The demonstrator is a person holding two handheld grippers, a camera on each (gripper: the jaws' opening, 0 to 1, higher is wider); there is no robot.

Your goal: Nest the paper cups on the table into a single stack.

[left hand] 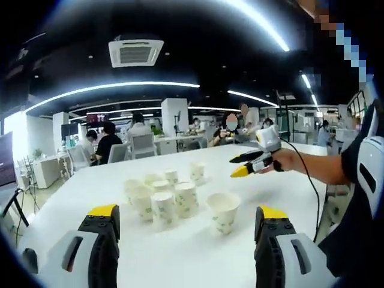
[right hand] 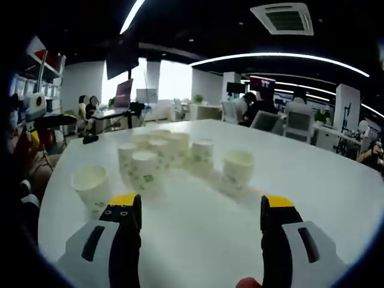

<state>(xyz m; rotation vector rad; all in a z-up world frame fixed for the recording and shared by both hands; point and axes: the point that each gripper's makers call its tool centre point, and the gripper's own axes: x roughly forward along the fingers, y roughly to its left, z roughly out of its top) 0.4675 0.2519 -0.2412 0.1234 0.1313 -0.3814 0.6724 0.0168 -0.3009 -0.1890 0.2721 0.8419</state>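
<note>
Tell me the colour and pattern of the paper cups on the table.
The white paper cups carry a small green print; it shows best in the left gripper view.

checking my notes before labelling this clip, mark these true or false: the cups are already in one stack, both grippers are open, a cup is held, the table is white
1. The paper cups are already in one stack. False: they stand separately on the table.
2. The left gripper and right gripper are open. True.
3. The right gripper holds a cup. False: it is empty.
4. The table is white. True.
</note>
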